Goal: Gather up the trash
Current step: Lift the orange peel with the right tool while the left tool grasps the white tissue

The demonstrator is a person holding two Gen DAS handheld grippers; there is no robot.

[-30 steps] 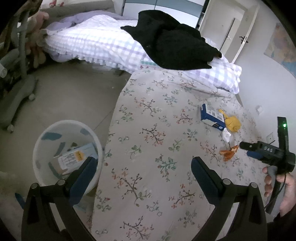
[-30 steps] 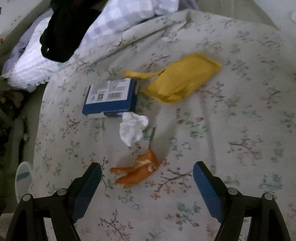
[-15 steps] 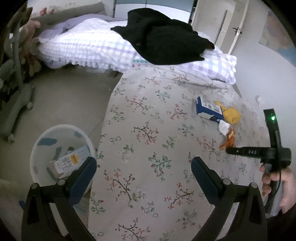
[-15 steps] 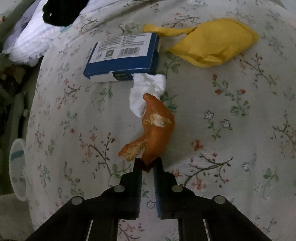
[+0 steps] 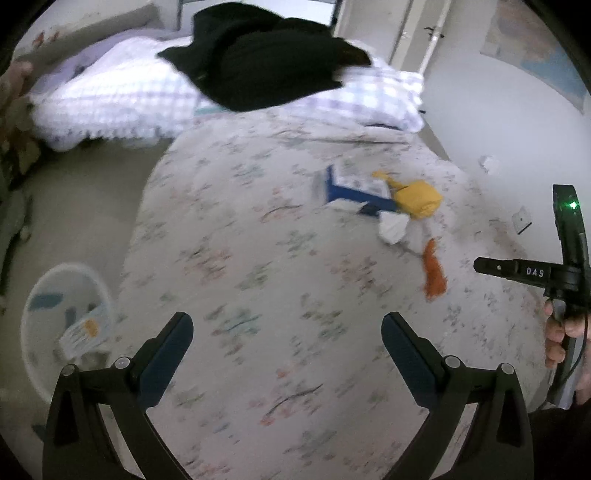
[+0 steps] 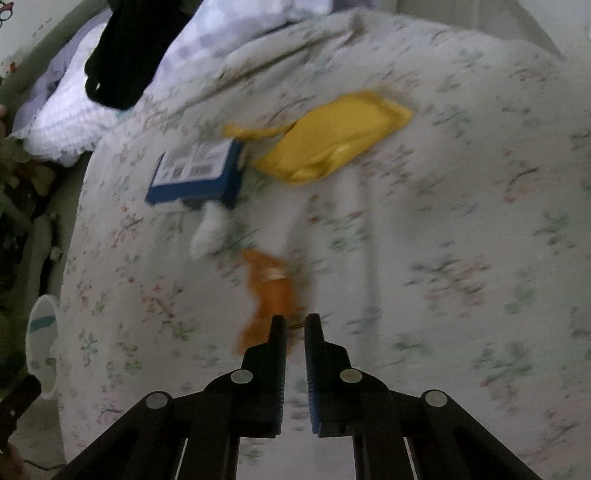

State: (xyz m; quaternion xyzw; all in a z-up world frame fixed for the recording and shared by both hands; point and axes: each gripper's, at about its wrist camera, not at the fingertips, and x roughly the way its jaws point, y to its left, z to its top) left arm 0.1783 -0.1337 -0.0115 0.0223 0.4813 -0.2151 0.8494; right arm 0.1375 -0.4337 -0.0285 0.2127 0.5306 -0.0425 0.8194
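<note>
My right gripper (image 6: 294,325) is shut on an orange peel (image 6: 271,291) and holds it above the floral bedspread (image 6: 461,229). The peel (image 5: 433,271) hangs from that gripper (image 5: 480,266) in the left wrist view. A crumpled white tissue (image 6: 208,230), a blue box (image 6: 195,171) and a yellow wrapper (image 6: 332,136) lie on the bed beyond it. My left gripper (image 5: 286,345) is open and empty over the bed's near part. A white trash bin (image 5: 64,325) with a package inside stands on the floor at the left.
A black garment (image 5: 266,55) lies on checked pillows (image 5: 110,96) at the head of the bed. The bin's rim (image 6: 42,325) shows at the left edge in the right wrist view. A wall and door (image 5: 406,29) are at the far right.
My right gripper closed on the orange peel and has lifted it off the bedspread. My left gripper has swung a little to the right, staying open.
</note>
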